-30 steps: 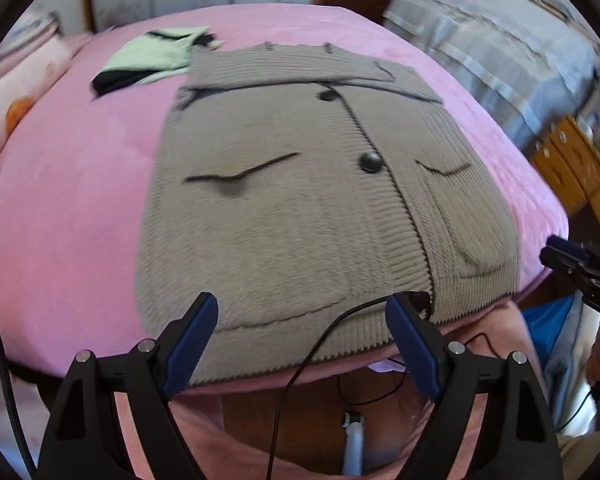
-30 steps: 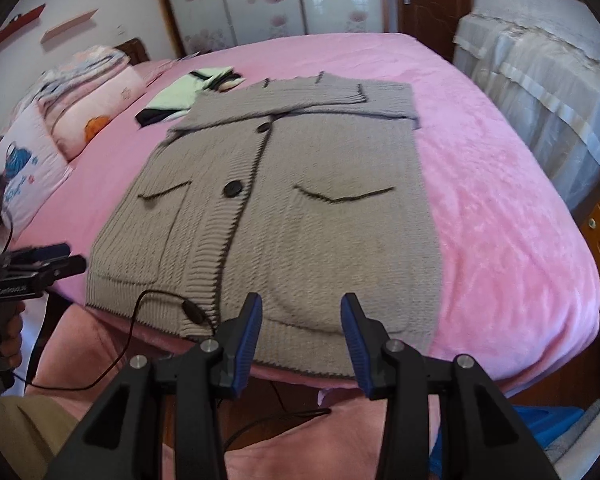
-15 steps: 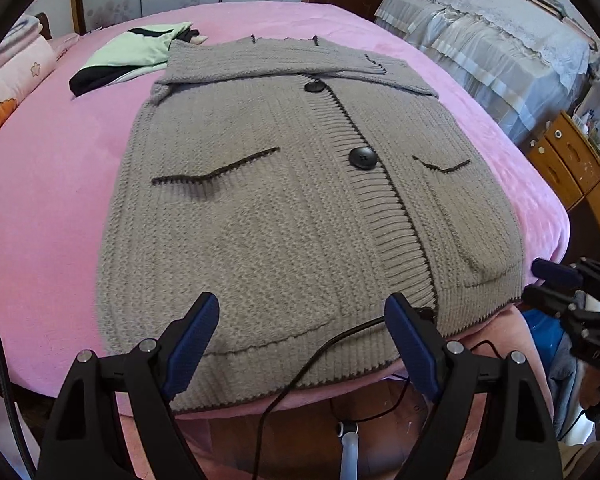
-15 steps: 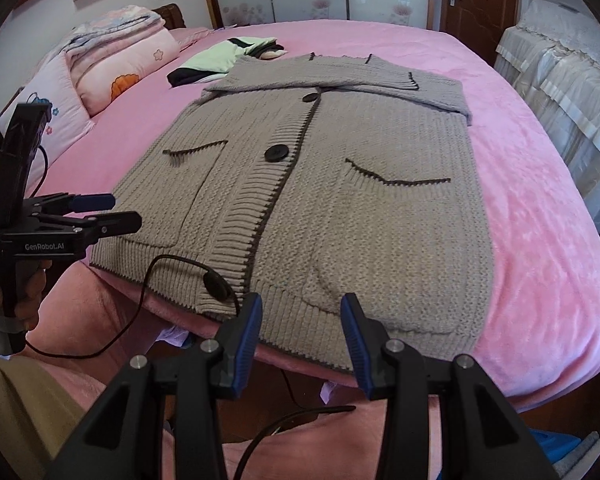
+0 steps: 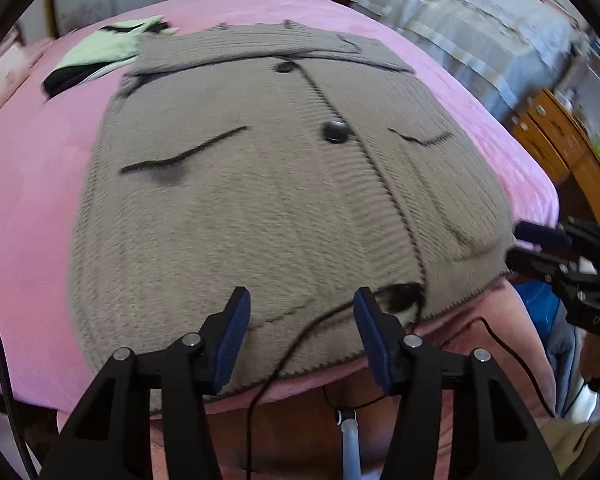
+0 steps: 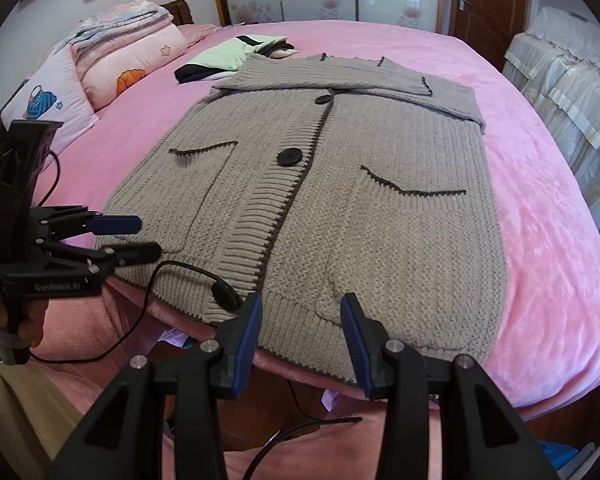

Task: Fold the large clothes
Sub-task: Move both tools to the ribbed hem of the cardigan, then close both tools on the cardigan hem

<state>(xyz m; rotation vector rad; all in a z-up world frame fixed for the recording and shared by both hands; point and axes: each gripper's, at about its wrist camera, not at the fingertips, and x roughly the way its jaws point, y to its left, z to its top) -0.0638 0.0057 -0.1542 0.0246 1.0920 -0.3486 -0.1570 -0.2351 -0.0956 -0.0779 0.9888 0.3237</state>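
A large grey knit cardigan [image 6: 340, 184] with dark buttons and two pockets lies flat on the pink bed [image 6: 548, 208], sleeves folded across its top. It also shows in the left wrist view [image 5: 260, 200]. My left gripper [image 5: 302, 312] is open and empty over the hem near the bed's front edge; it shows in the right wrist view [image 6: 128, 236] at the hem's left corner. My right gripper [image 6: 302, 316] is open and empty just above the hem's middle; it shows in the left wrist view [image 5: 536, 244] at the hem's right corner.
A folded green and black garment [image 6: 228, 56] lies beyond the cardigan's collar. Pillows and folded quilts [image 6: 112, 60] are stacked at the bed's left. A black cable with a small clip [image 6: 224, 294] rests on the hem. A second covered bed [image 6: 568, 76] stands to the right.
The left gripper's jaws have narrowed but remain open, and it has moved forward over the hem. The right gripper has edged closer to the hem. The cardigan has not moved.
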